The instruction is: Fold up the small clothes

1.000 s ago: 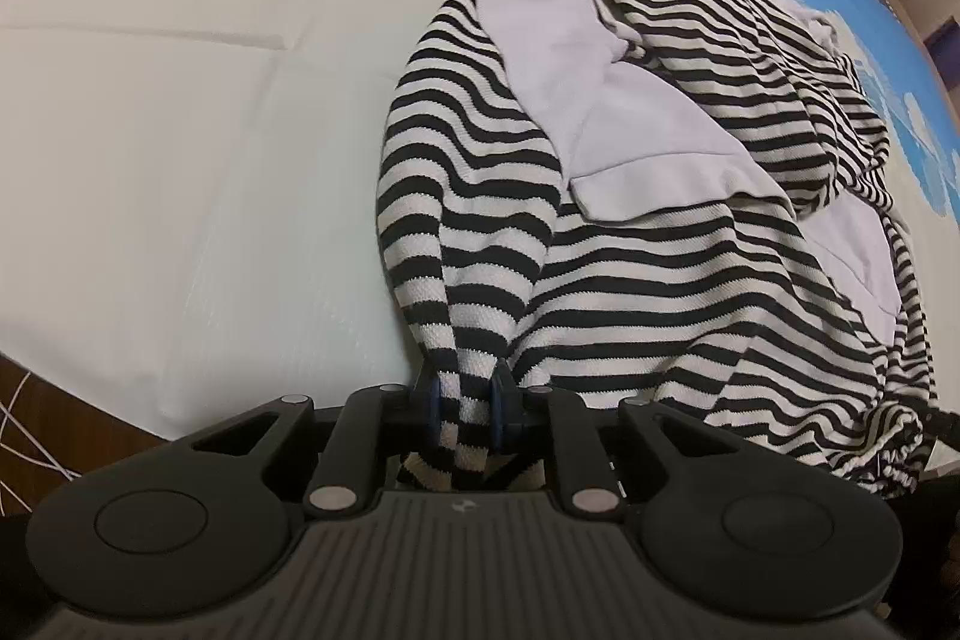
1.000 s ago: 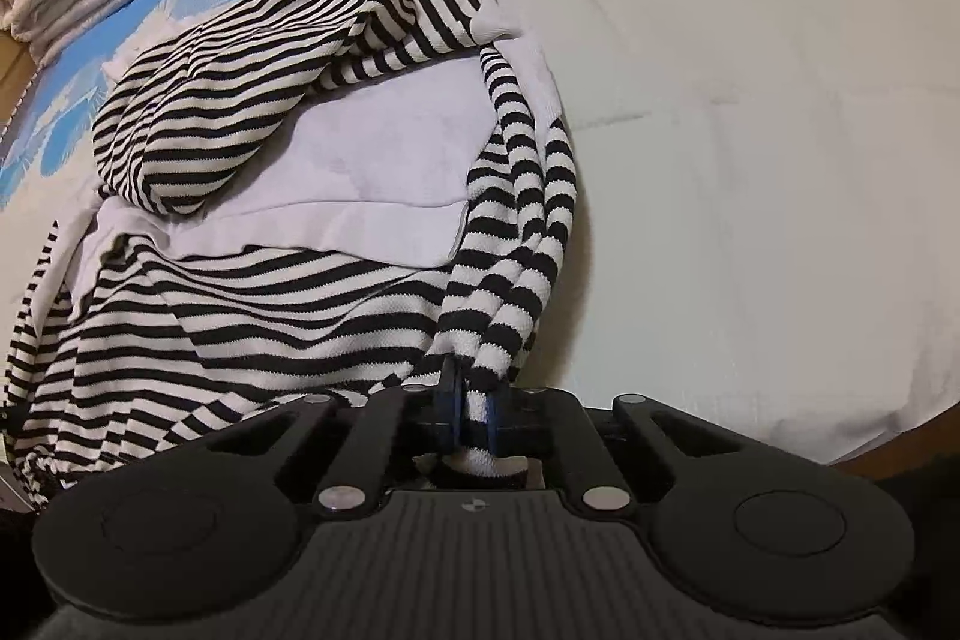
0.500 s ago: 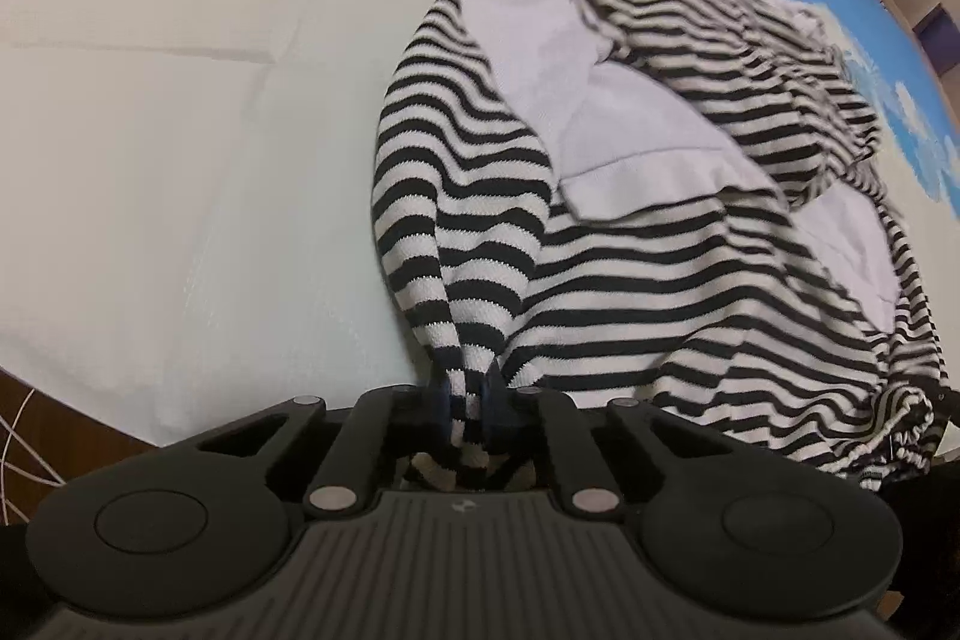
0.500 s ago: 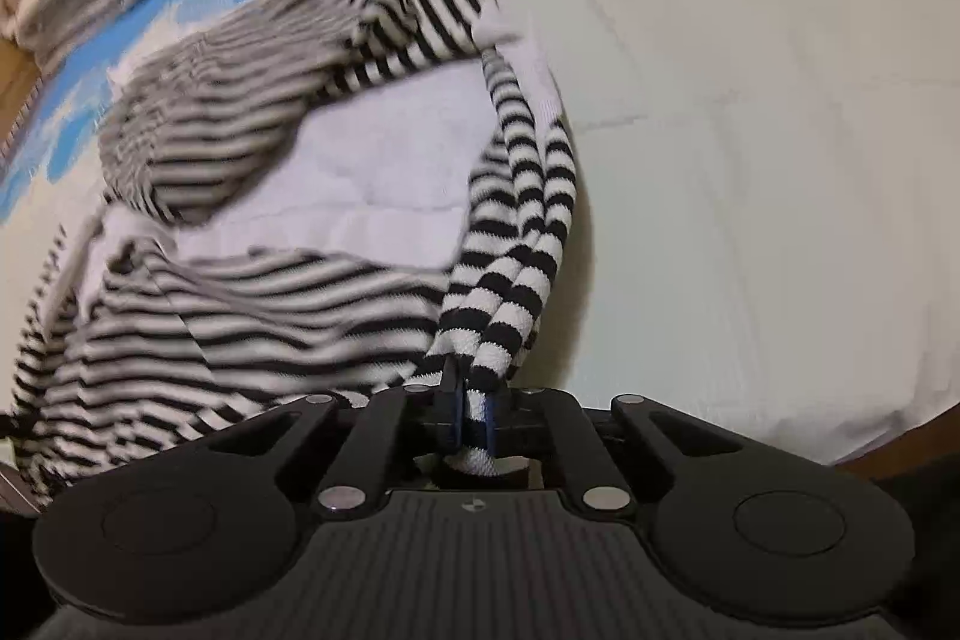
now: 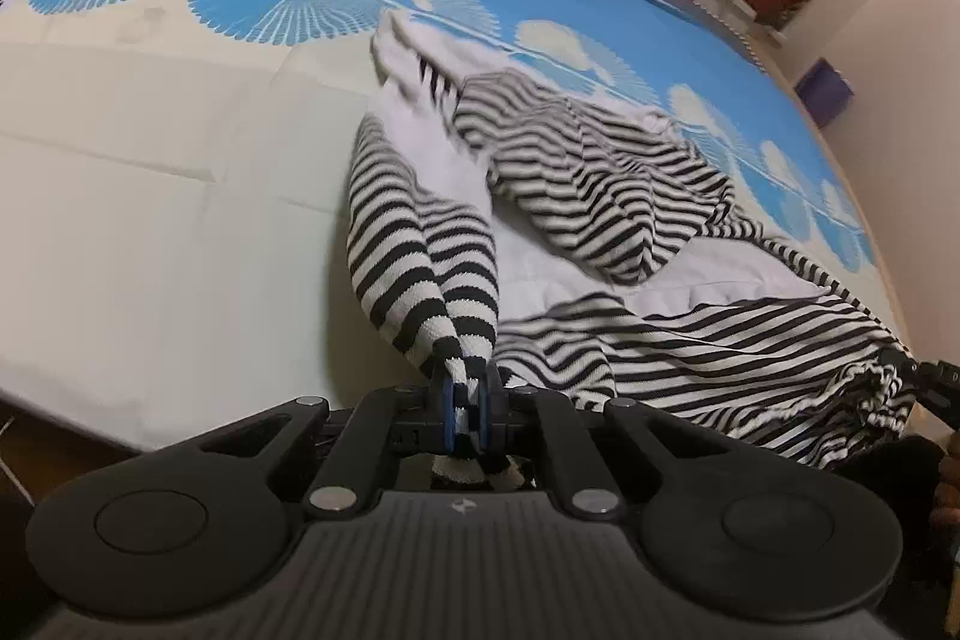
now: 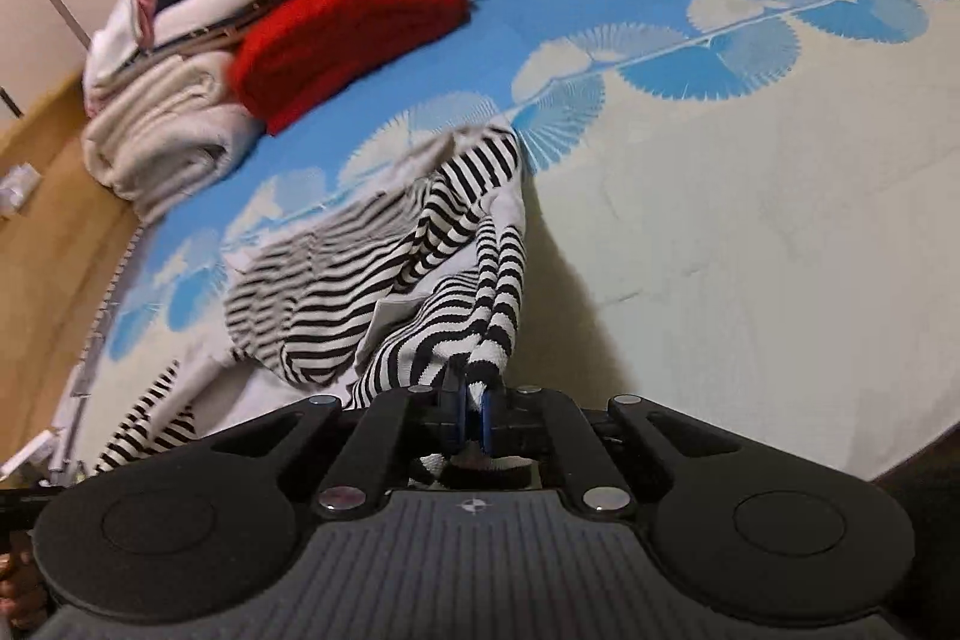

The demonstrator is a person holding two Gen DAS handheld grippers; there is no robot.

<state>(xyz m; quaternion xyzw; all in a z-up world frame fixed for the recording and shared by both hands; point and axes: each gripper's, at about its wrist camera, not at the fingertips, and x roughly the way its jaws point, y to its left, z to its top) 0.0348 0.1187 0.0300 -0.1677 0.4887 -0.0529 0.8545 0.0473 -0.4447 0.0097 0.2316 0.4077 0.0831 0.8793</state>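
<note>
Fabric is pinched in both tools: the left gripper [image 5: 467,415] clamps 1 bunched corner of the black-and-white striped knit garment [image 5: 600,214], the right gripper [image 6: 471,415] another. The garment runs from each toward frame centre across the white-and-blue patterned bedspread [image 5: 150,196], its long axis pointing to the upper edge.

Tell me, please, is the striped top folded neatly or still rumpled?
Rumpled. The striped top lies bunched in uneven heaps on the bed, with both tongs, left and right, pinching its edges.
</note>
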